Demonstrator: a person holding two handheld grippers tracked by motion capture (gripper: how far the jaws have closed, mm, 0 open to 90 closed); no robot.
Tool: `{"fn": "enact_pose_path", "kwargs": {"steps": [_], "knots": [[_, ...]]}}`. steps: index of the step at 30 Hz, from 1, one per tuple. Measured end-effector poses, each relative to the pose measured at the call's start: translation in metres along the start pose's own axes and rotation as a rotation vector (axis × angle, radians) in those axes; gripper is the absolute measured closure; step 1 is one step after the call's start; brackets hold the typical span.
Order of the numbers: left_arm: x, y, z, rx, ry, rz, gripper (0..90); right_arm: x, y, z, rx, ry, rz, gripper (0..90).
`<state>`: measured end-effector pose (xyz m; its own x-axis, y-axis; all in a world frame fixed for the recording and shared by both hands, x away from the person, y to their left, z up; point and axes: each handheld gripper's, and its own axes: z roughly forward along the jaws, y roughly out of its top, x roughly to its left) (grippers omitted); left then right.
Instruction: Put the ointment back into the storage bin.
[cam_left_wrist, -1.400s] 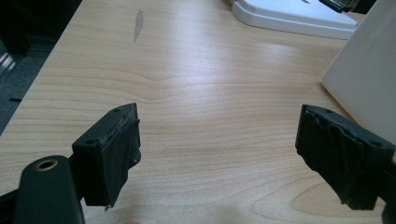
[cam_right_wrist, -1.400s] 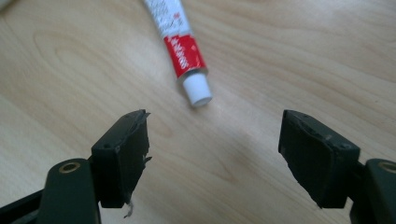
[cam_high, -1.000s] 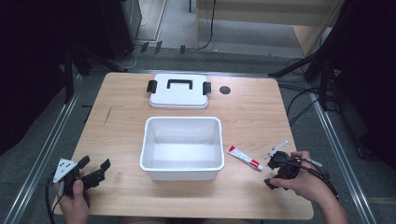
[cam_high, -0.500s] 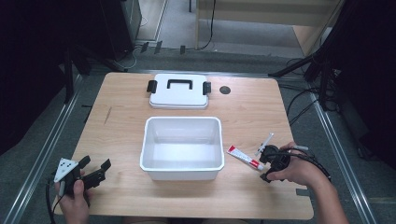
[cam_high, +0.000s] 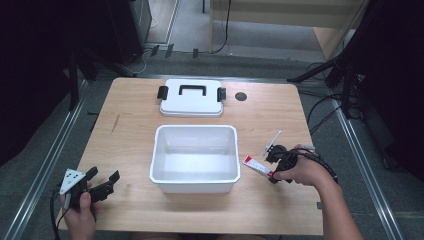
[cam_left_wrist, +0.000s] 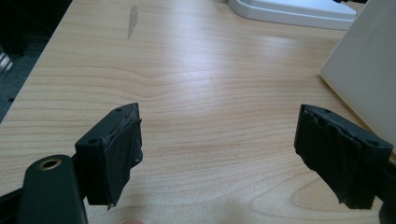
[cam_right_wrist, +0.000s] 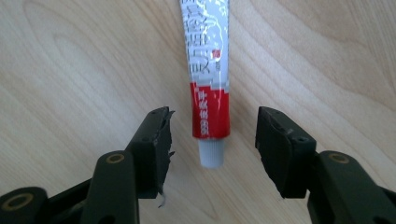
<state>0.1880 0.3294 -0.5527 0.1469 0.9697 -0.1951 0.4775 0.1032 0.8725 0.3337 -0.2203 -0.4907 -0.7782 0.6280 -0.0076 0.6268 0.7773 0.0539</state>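
Note:
A red and white tube (cam_high: 255, 165) lies flat on the wooden table, just right of an empty white bin (cam_high: 195, 185). In the right gripper view the tube (cam_right_wrist: 205, 60) has its white cap end between the jaws. My right gripper (cam_right_wrist: 213, 126) has just been closing around it, with gaps left on both sides, so the pads do not touch it. In the high view the right gripper (cam_high: 272, 162) sits at the tube's right end. My left gripper (cam_high: 104, 175) rests near the front left corner, open (cam_left_wrist: 219, 140) over bare wood.
The bin's white lid (cam_high: 191, 100), with a black handle and side clips, lies flat behind the bin. A small dark round hole (cam_high: 241, 96) marks the tabletop right of the lid. In the left gripper view the bin's wall (cam_left_wrist: 369, 70) stands close on the right.
My right gripper has moved left across the table to the tube, and its jaws have narrowed around the cap end. The left gripper has stayed still.

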Motion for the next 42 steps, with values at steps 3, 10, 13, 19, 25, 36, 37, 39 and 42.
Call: {"fn": "enact_pose_path", "kwargs": {"steps": [3, 10, 13, 19, 25, 36, 37, 39, 42], "knots": [[0.000, 0.000, 0.000, 0.000, -0.001, -0.003, 15.8, 0.000, 0.007, 0.002, -0.003, 0.013, 0.008, 51.0], [0.000, 0.000, 0.000, 0.000, -0.003, -0.004, 15.8, 0.003, 0.021, 0.006, 0.016, 0.014, 0.010, 60.3], [0.000, 0.000, 0.000, 0.002, -0.003, -0.003, 15.8, 0.004, 0.024, 0.008, 0.017, 0.008, 0.005, 62.6], [0.000, 0.000, 0.001, 0.004, -0.006, -0.003, 15.9, 0.006, 0.030, 0.010, 0.013, -0.003, -0.009, 66.7], [0.000, 0.000, 0.001, 0.008, -0.006, -0.003, 15.9, 0.008, 0.033, 0.012, 0.016, -0.013, -0.014, 68.4], [0.001, 0.001, 0.001, 0.011, -0.006, -0.004, 15.9, 0.008, 0.033, 0.016, 0.024, 0.004, 0.007, 70.9], [0.001, 0.001, 0.001, 0.011, -0.007, -0.004, 15.9, 0.008, 0.033, 0.015, 0.028, 0.007, 0.015, 71.0], [0.001, 0.001, 0.001, 0.012, -0.007, -0.004, 15.9, 0.007, 0.033, 0.015, 0.033, 0.007, 0.024, 71.1], [0.001, 0.001, 0.001, 0.012, -0.006, -0.004, 15.9, 0.004, 0.032, 0.009, 0.011, 0.035, 0.068, 71.2]]}}
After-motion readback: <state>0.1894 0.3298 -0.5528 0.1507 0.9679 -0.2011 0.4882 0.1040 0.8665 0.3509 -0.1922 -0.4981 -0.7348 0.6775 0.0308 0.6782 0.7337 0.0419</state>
